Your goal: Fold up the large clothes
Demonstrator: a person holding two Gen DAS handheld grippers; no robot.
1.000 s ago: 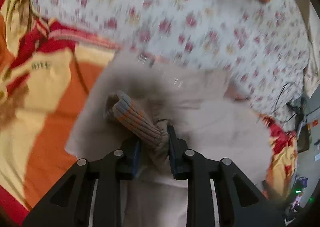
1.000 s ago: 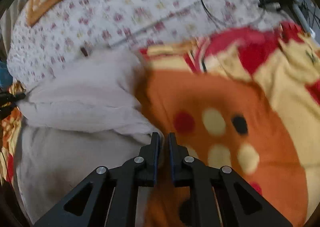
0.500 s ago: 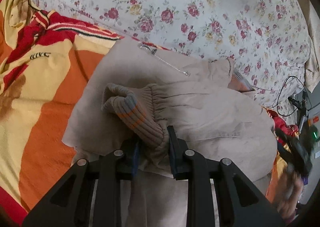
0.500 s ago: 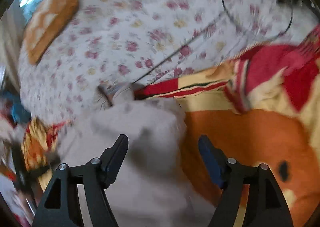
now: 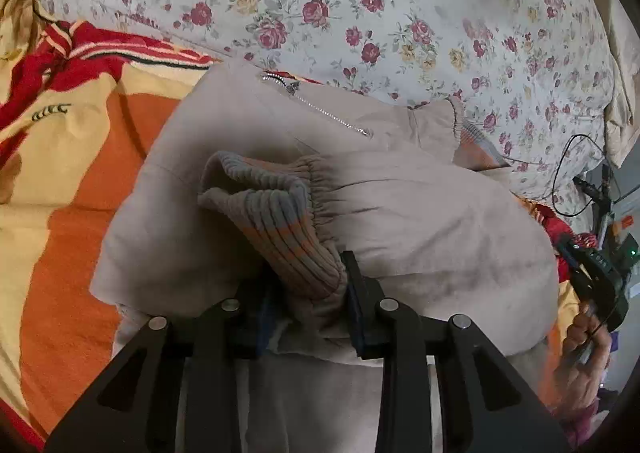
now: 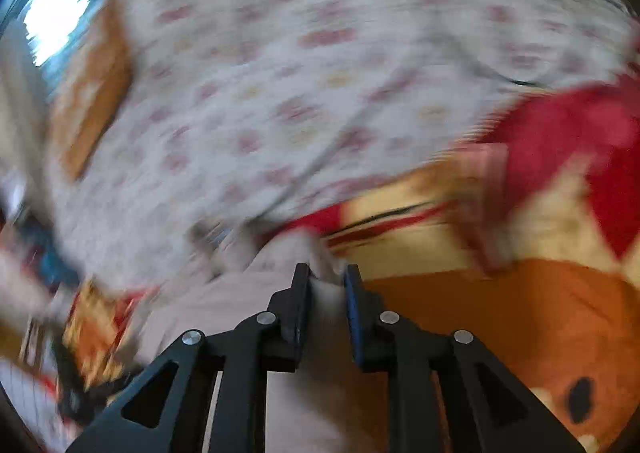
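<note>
- The jacket (image 5: 420,221) lay bunched on the orange blanket (image 5: 72,253); its bulk could have slumped and spoiled the fold.
- The right gripper (image 6: 326,285) was closing on a jacket edge; a thin bite could have slipped.
- The left gripper (image 5: 308,293) was opening around the ribbed cuff (image 5: 280,221), which could have dropped free.

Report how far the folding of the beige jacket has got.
Done: one sleeve already lies across the beige jacket body. In hand: the left gripper, jaws opening, has the ribbed cuff between them; the right gripper is closing on a jacket edge. Left: the garment is still bulky and rumpled, not a flat bundle.
</note>
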